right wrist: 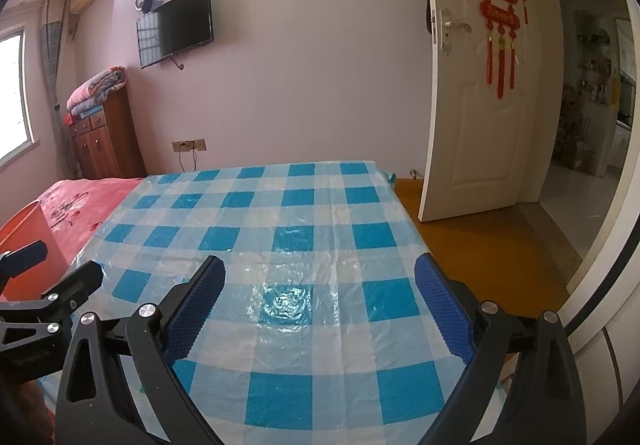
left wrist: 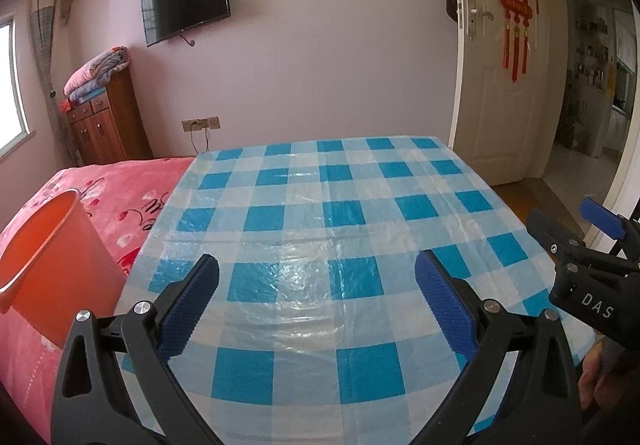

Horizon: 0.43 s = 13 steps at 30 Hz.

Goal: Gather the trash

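The left tongs hang over the near part of the worktop, spread wide with nothing between the blue pads. The right tongs do the same a little further to the right, also spread and empty. Each pair shows at the edge of the other's view; in the left wrist view a hand grips the handle of the right tongs at the lower right corner.

The worktop is covered with a blue and white checked plastic cloth, wrinkled and shiny in the middle. No trash shows on it in either view.

An orange bin stands off the left edge of the worktop, against a pink bed cover with a flower print. Its inside cannot be seen from here, so what it holds is unclear.

On the far wall hangs a dark television. To the right, a white door stands ajar with a red ornament on it.
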Tool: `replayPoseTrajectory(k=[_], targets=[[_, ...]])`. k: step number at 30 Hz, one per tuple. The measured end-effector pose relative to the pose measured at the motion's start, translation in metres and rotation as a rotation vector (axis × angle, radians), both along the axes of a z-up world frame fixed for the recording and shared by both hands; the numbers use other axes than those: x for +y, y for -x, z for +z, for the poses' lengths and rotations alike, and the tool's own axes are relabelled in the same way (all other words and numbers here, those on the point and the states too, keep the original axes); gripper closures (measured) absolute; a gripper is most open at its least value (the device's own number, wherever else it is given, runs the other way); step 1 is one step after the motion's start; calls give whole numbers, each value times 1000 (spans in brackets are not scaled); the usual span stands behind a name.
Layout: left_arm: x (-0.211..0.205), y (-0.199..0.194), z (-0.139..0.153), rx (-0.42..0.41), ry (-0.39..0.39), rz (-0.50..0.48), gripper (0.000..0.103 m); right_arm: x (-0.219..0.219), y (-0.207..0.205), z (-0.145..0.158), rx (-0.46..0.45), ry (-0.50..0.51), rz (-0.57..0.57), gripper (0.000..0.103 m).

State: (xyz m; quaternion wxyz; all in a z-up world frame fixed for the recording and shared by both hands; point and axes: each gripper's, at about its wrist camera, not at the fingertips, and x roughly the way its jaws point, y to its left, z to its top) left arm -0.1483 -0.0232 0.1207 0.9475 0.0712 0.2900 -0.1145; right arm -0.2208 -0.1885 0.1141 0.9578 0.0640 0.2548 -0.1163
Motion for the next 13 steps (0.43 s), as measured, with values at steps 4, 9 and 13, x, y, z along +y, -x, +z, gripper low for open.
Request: replayPoseTrajectory(k=[4,9,13], targets=[[-5,-16,-17,45,-1,12,4,-2,-15,-16,38,-11,8,8],[-13,-44,-47,123,-22,62,4,-11,-44,-44,134,-55,22,7],[-15,-71,-74,196,-27,117,4,-14,-75,-70,238,-78,44,7]])
